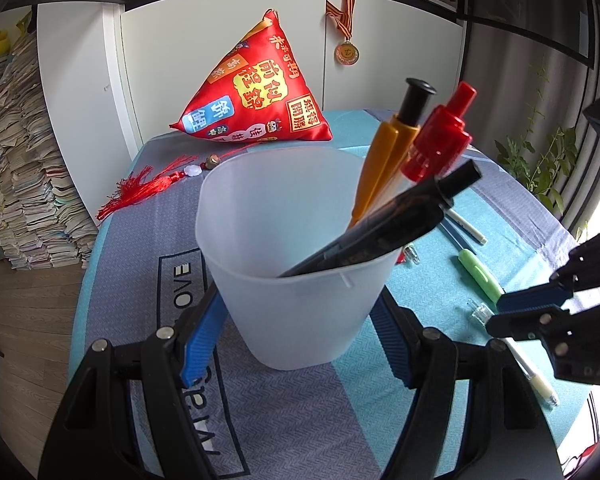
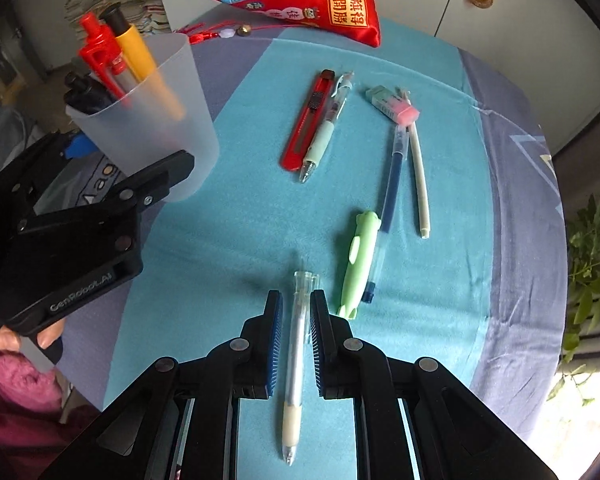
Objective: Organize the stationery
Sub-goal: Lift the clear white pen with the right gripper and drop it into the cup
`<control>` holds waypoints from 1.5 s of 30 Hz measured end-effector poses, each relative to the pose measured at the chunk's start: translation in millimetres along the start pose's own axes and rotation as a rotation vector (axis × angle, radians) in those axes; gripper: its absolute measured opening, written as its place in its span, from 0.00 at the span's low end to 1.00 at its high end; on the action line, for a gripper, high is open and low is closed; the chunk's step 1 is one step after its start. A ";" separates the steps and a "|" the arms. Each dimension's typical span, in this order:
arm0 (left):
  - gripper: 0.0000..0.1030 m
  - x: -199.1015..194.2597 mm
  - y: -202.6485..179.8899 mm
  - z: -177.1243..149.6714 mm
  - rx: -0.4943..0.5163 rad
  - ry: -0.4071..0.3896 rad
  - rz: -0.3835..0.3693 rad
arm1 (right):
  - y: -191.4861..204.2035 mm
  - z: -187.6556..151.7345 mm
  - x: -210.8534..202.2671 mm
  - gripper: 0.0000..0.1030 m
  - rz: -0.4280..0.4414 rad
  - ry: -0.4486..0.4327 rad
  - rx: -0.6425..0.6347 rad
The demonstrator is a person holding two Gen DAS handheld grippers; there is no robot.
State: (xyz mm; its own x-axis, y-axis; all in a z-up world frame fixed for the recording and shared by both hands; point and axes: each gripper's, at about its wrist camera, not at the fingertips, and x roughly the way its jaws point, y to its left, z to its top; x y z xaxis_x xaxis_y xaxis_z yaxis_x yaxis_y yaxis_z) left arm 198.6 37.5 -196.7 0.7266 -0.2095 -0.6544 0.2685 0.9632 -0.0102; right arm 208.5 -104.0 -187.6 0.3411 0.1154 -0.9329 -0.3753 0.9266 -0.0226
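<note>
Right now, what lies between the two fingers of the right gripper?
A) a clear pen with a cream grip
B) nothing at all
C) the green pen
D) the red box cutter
A: in the right wrist view the clear pen lies on the cloth between the open fingers of the right gripper; the green pen lies beside it.

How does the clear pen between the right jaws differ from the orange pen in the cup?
The clear pen lies flat on the teal cloth; the orange pen stands tilted inside the frosted cup. The clear pen has a see-through barrel and pale grip; the orange pen is opaque with a black top. Both are slim pens.
</note>
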 end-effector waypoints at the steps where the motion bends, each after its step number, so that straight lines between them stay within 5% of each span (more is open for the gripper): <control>1: 0.68 0.1 0.1 0.1 0.000 0.000 0.000 | -1.8 2.6 1.9 0.12 -0.004 0.001 0.004; 16: 0.68 0.5 -0.5 0.0 -0.001 0.003 0.001 | -19.7 20.2 23.3 0.14 0.021 0.014 0.081; 22: 0.68 1.1 -1.5 0.2 0.000 0.003 0.001 | -20.6 13.5 -24.2 0.14 0.045 -0.114 0.105; 29: 0.68 0.9 -1.6 0.0 0.000 0.003 0.001 | -10.4 12.8 -119.9 0.14 0.065 -0.387 0.119; 37: 0.68 1.1 -1.3 -0.1 0.000 0.004 0.001 | 12.5 61.5 -196.0 0.14 0.102 -0.655 0.088; 45: 0.68 3.0 -0.7 -0.5 -0.002 0.006 -0.002 | 34.9 100.1 -183.6 0.14 0.169 -0.671 0.068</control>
State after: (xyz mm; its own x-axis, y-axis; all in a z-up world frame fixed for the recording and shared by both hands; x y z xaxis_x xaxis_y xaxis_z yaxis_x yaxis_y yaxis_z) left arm 200.2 36.3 -199.0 0.7221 -0.2100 -0.6591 0.2681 0.9633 -0.0131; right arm 219.0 -57.0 18.9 0.7499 0.4363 -0.4974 -0.4230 0.8942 0.1467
